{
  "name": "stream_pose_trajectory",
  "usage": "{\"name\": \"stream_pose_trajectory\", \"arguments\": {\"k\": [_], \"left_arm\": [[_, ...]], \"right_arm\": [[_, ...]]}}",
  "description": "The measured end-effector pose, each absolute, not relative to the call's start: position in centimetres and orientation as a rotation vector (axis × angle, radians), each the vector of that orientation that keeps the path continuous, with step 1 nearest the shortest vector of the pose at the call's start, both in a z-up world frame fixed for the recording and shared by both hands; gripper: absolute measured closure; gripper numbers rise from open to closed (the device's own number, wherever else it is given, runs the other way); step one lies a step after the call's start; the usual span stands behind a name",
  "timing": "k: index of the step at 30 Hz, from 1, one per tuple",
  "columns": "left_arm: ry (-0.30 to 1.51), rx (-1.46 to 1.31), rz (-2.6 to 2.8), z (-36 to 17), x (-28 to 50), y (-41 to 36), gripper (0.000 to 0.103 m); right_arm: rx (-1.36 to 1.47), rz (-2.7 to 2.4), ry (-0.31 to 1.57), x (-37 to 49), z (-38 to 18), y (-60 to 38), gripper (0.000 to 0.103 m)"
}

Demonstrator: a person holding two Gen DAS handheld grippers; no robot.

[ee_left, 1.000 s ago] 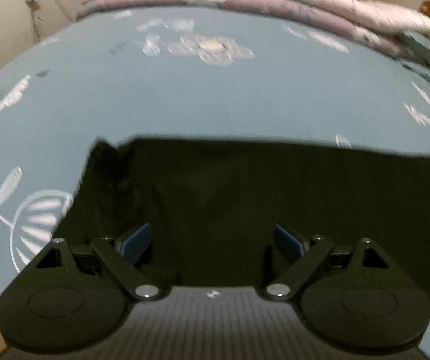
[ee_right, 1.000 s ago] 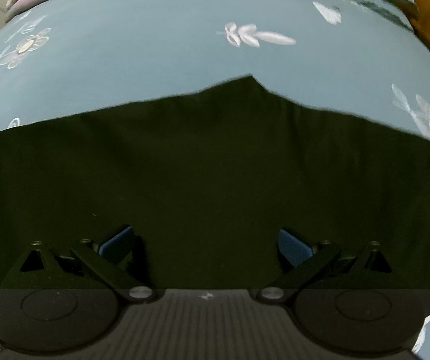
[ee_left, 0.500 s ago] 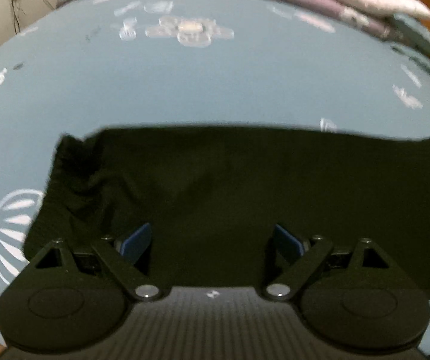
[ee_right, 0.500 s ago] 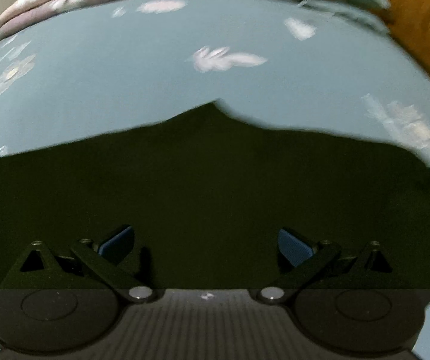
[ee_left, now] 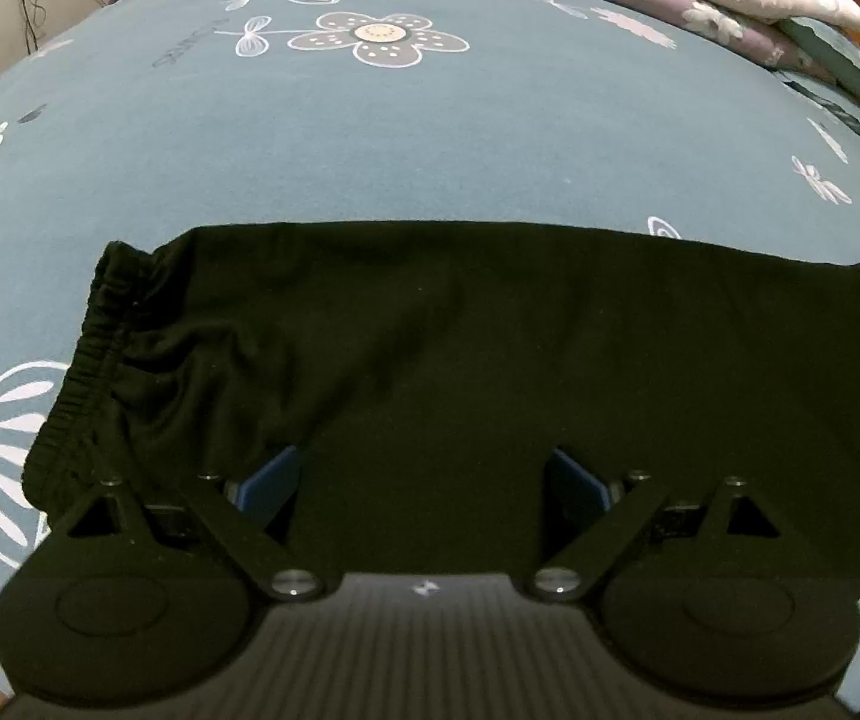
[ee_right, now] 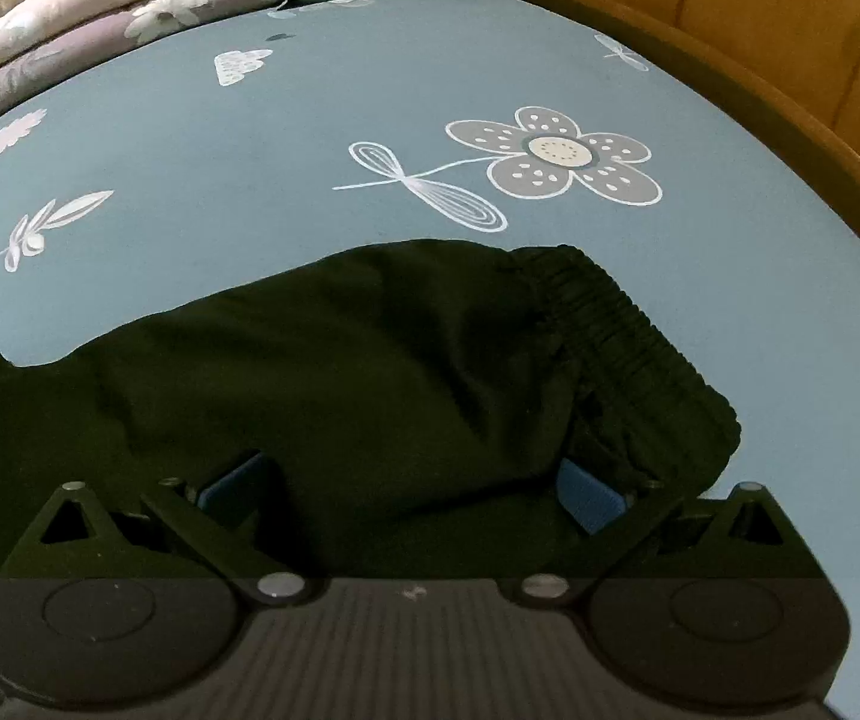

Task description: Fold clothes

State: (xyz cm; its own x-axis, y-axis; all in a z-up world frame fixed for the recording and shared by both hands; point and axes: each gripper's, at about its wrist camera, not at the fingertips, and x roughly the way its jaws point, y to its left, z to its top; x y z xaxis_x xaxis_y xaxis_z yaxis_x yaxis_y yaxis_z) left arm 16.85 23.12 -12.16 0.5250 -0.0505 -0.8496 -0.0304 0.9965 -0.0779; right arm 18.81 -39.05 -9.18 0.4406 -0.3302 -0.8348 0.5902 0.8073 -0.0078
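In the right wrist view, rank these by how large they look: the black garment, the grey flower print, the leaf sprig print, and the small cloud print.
1. Black garment, by far.
2. Grey flower print.
3. Leaf sprig print.
4. Cloud print, smallest, though it lies farther from the camera, so it is hard to rank against the sprig.

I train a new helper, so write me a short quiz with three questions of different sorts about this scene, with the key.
1. True or false: the black fabric garment lies on the grey-blue bed sheet with white flower prints.
2. Which does the right wrist view show behind the sheet? A) a white tiled wall B) the brown wooden bed frame C) a glass door
3. Fill in: in the left wrist view, the gathered elastic waistband lies at the garment's ____ end.

Key: 1 true; 2 B; 3 left. In both views the blue fingers stand wide apart over the garment, holding nothing.
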Motion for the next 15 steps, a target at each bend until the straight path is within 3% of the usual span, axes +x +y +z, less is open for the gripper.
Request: {"name": "stream_pose_trajectory", "arguments": {"k": [8, 15], "left_arm": [[0.953, -0.060, -0.046, -10.0, 15.7, 22.8, 0.013], [1.004, -0.148, -0.048, -12.1, 14.7, 23.5, 0.013]], "right_arm": [[0.287, -0.425, 0.905, 19.3, -5.5, -33.1, 0.000], [0.153, -0.217, 0.957, 21.6, -5.1, -25.5, 0.000]]}}
